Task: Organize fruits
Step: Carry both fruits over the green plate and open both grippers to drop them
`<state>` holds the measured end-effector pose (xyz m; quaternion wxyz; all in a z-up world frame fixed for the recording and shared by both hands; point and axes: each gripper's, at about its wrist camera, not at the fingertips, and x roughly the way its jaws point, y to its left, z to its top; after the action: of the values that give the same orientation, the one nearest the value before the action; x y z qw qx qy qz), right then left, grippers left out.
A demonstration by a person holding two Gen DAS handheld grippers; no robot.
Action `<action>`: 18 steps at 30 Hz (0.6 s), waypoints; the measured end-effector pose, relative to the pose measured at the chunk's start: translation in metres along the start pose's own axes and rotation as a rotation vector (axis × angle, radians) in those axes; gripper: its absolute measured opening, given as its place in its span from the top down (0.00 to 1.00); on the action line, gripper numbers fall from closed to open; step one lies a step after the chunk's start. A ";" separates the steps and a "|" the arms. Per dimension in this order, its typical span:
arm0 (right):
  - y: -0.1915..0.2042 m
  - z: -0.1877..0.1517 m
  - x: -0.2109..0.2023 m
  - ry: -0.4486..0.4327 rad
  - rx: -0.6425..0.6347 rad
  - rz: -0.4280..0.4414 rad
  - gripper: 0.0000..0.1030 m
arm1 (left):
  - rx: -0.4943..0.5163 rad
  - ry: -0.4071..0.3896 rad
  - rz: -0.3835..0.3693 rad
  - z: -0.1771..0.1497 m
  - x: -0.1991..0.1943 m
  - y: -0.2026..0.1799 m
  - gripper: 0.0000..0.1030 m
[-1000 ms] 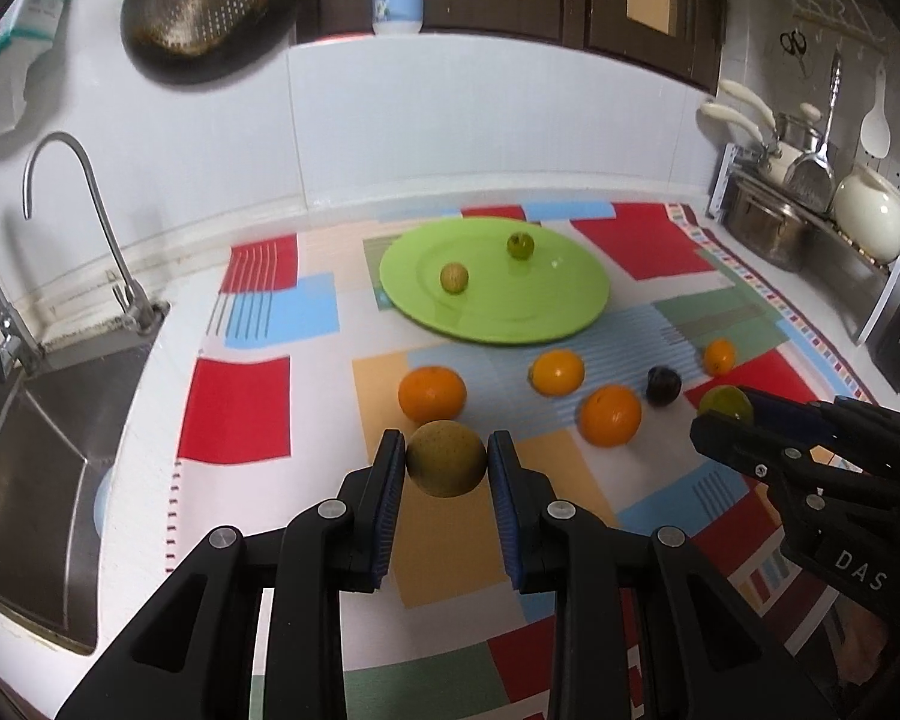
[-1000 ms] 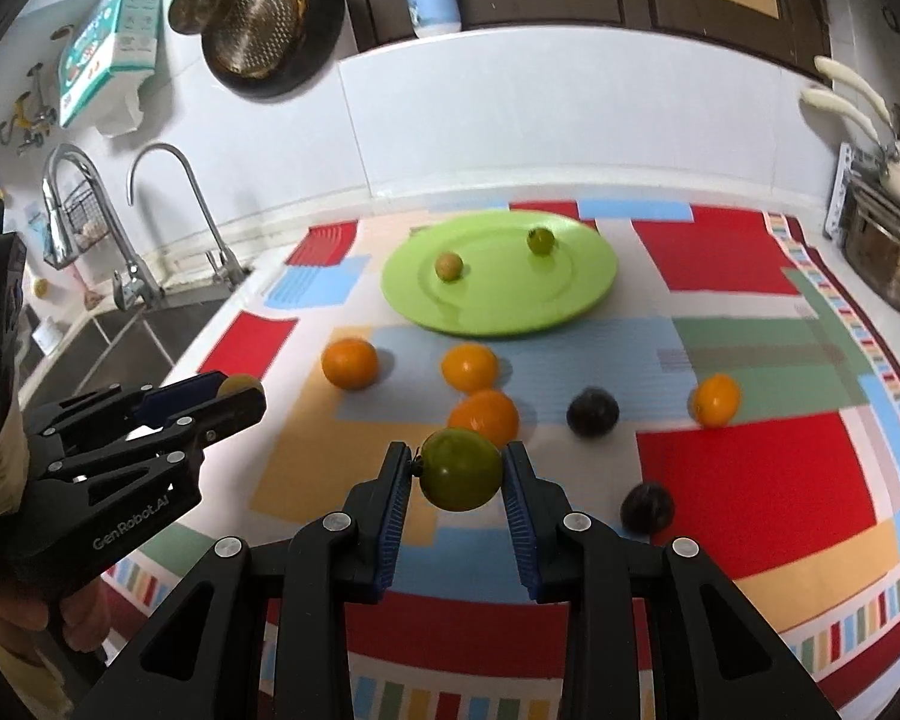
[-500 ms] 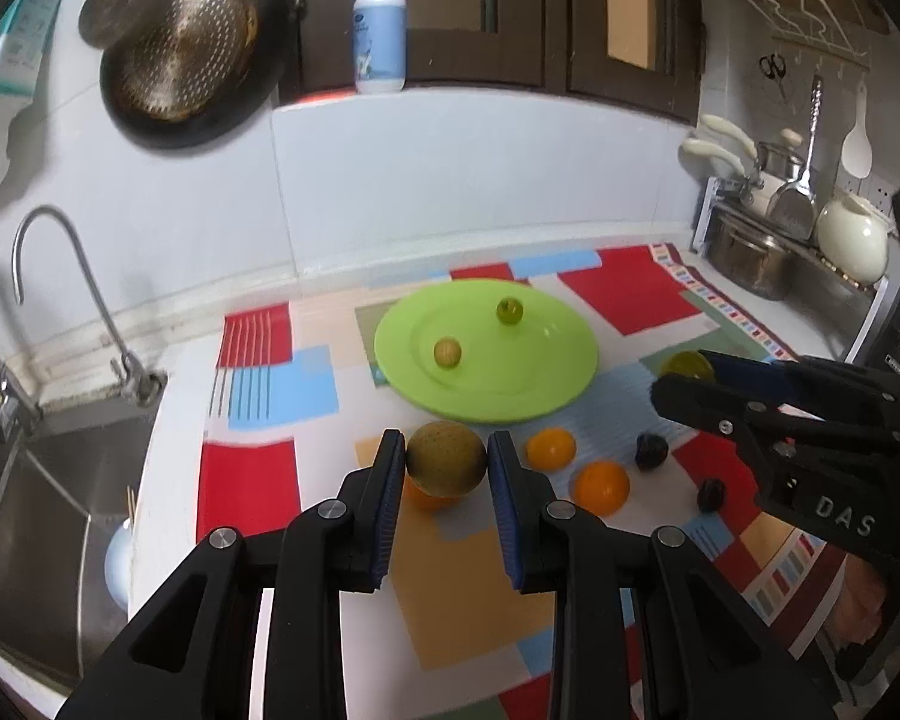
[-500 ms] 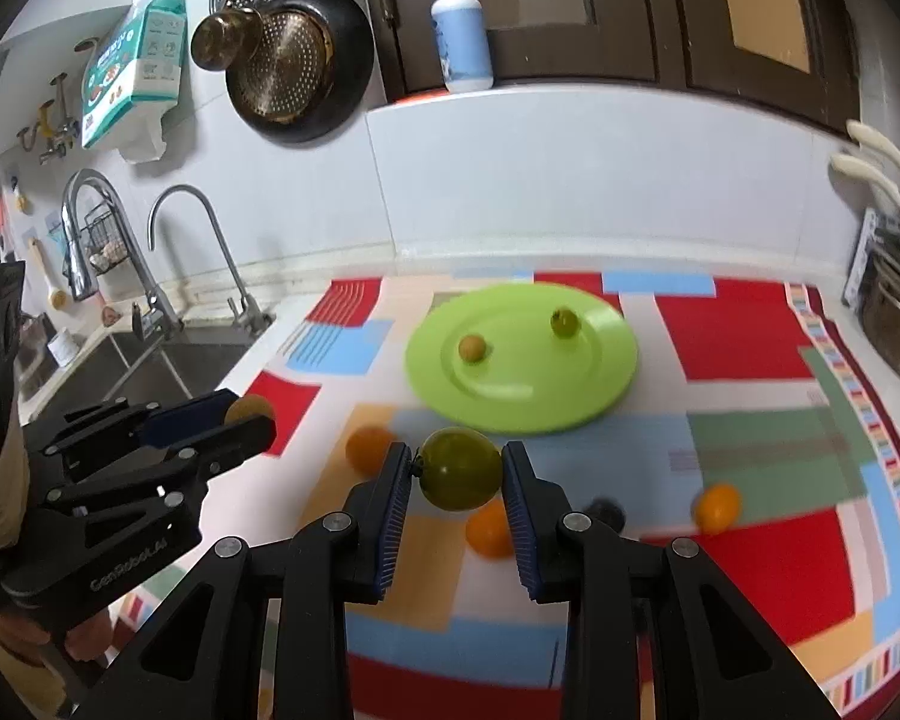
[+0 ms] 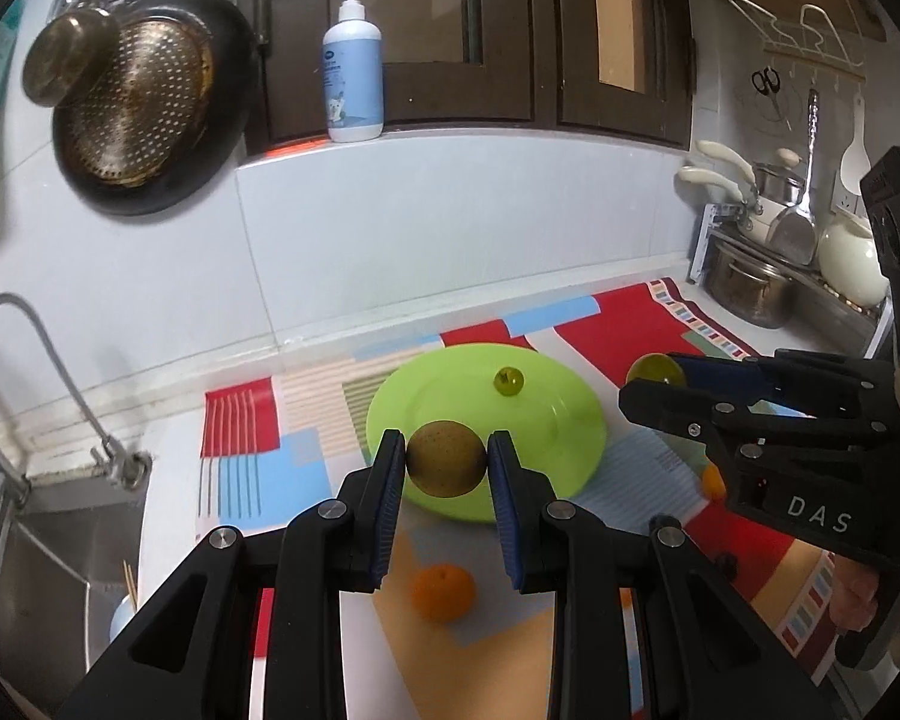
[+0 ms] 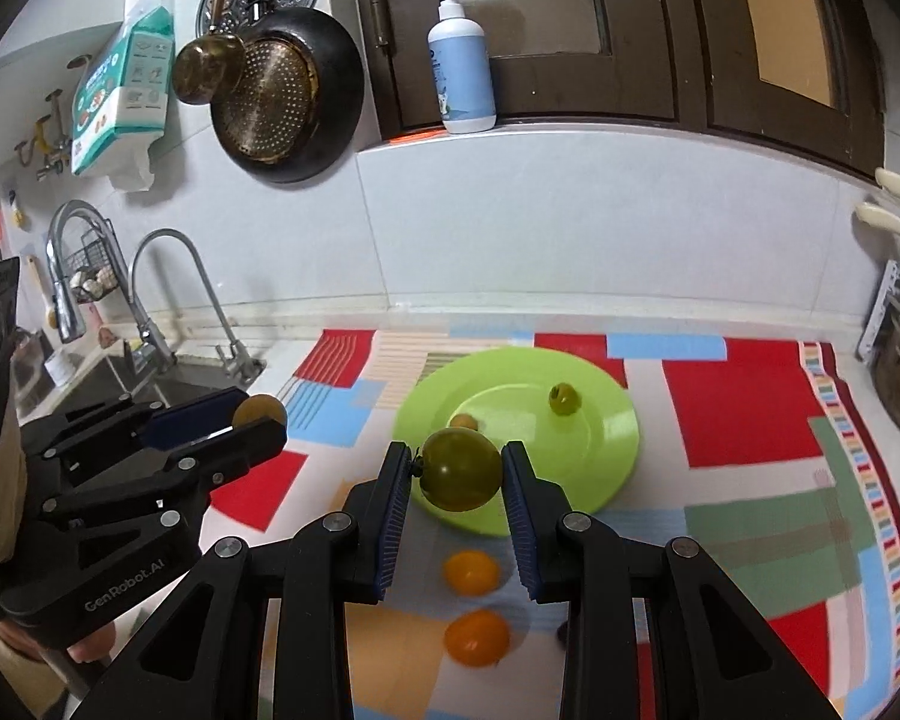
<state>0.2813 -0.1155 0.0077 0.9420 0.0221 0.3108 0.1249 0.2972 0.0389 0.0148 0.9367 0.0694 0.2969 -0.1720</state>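
Observation:
My left gripper is shut on a brown-green round fruit and holds it in the air before the near edge of the green plate. My right gripper is shut on a green fruit, also raised before the plate. On the plate lie a small green fruit and a small brown one. Oranges lie on the mat below. Each gripper shows in the other's view, the right and the left.
A sink with taps lies at the left. Pots and a rack stand at the right. A pan hangs on the wall, and a soap bottle stands on the ledge. A patterned mat covers the counter.
Both grippers have risen with their fruits and moved toward the plate; the oranges on the mat now sit lower in both views.

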 end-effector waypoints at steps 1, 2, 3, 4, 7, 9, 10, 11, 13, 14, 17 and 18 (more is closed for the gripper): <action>-0.002 0.004 0.004 0.005 -0.002 -0.003 0.69 | 0.005 0.002 -0.001 0.004 0.005 0.000 0.72; -0.004 0.007 0.007 0.008 0.000 -0.002 0.69 | 0.006 0.005 -0.004 0.006 0.010 0.001 0.72; -0.007 0.010 0.011 0.009 0.001 0.001 0.69 | 0.005 0.007 -0.011 0.009 0.015 0.001 0.72; -0.009 0.014 0.015 0.013 -0.002 -0.002 0.69 | 0.005 0.014 -0.017 0.013 0.021 0.002 0.72; -0.016 0.023 0.029 0.027 0.006 0.000 0.69 | 0.004 0.031 -0.033 0.021 0.039 0.004 0.72; -0.021 0.028 0.040 0.039 0.012 0.001 0.69 | 0.005 0.041 -0.039 0.027 0.050 0.006 0.72; -0.023 0.029 0.043 0.044 0.015 -0.002 0.69 | 0.008 0.046 -0.040 0.029 0.057 0.007 0.72; -0.027 0.032 0.050 0.051 0.016 -0.003 0.69 | 0.010 0.052 -0.041 0.031 0.063 0.007 0.72; -0.032 0.035 0.061 0.064 0.019 -0.009 0.69 | 0.012 0.068 -0.049 0.034 0.076 0.009 0.72; -0.034 0.036 0.065 0.071 0.025 -0.010 0.69 | 0.012 0.079 -0.055 0.035 0.084 0.010 0.72; -0.043 0.039 0.083 0.099 0.031 -0.014 0.69 | 0.011 0.110 -0.069 0.038 0.105 0.012 0.72; -0.046 0.039 0.090 0.113 0.034 -0.014 0.69 | 0.011 0.120 -0.075 0.038 0.112 0.013 0.72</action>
<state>0.3844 -0.1361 -0.0186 0.9233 0.0290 0.3656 0.1139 0.4078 0.0102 -0.0194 0.9097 0.0735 0.3542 -0.2039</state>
